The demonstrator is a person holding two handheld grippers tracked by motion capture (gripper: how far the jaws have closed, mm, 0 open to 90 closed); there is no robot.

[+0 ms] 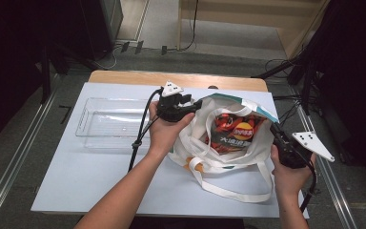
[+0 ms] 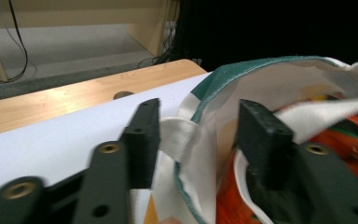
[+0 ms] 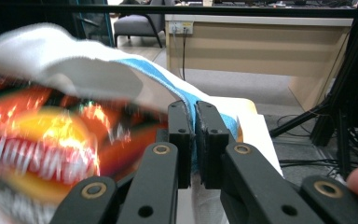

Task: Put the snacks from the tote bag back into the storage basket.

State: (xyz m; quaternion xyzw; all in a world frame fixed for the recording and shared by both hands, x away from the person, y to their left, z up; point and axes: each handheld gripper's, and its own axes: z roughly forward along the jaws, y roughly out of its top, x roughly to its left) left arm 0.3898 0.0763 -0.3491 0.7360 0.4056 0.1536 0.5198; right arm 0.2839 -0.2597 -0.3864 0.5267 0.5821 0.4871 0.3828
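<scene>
Here, tote bag (image 1: 228, 143) rim between both tools (right (image 3: 193, 140) clamped).

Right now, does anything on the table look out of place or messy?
Nothing spilled or damaged. The tote bag lies slumped, mouth held open, its straps trailing toward the table's near edge. The clear tray sits empty and square.

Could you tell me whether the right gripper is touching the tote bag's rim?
Touching: in the right gripper view the right gripper has its jaws pinched on the tote bag rim.
</scene>
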